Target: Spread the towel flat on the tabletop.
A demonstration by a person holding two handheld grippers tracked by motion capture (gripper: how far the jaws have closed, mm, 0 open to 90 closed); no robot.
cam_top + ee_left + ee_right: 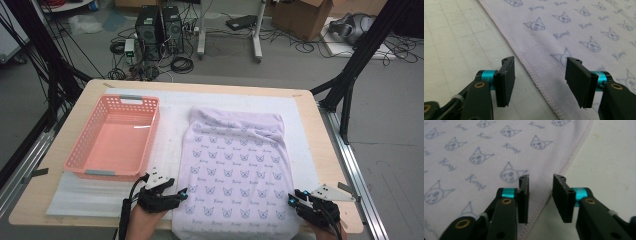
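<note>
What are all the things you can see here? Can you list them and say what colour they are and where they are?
towel: one, pale lilac with blue cat faces, flat on the mat, right of the basket
basket: one, pink, on the mat's left part
foam mat: one, white, over the table
table: one, light wood
computer towers: two, black, on the floor behind
cardboard box: one, brown, far right floor
left gripper: black, open astride the towel's left hem
right gripper: black, open over the right hem
</note>
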